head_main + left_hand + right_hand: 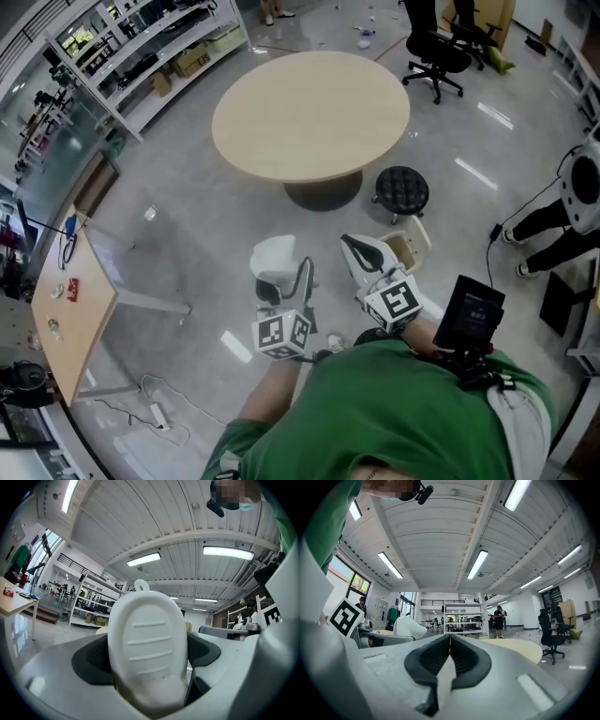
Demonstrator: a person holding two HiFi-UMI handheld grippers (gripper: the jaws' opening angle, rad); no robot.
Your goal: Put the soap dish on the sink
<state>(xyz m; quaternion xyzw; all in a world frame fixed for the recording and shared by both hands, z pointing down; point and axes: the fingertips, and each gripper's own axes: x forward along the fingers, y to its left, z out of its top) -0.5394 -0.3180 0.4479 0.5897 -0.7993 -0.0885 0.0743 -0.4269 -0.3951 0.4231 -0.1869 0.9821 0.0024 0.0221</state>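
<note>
A white oval soap dish [147, 644] with raised ridges stands upright between the dark pads of my left gripper [148, 656], which is shut on it. In the head view the soap dish [275, 257] shows just ahead of the left gripper [282, 276], low in the middle above the floor. My right gripper [361, 250] is beside it to the right. In the right gripper view its jaws [450, 656] are shut with the pads together and nothing between them, and the soap dish [408, 626] appears at the left. No sink is in view.
A round beige table [310, 112] stands ahead on the grey floor, with a black stool [401, 190] at its right. Farther off are an office chair [437, 53], shelves [141, 47] at the back left, a wooden desk [73, 314] at the left, and a person's legs [553, 230] at the right.
</note>
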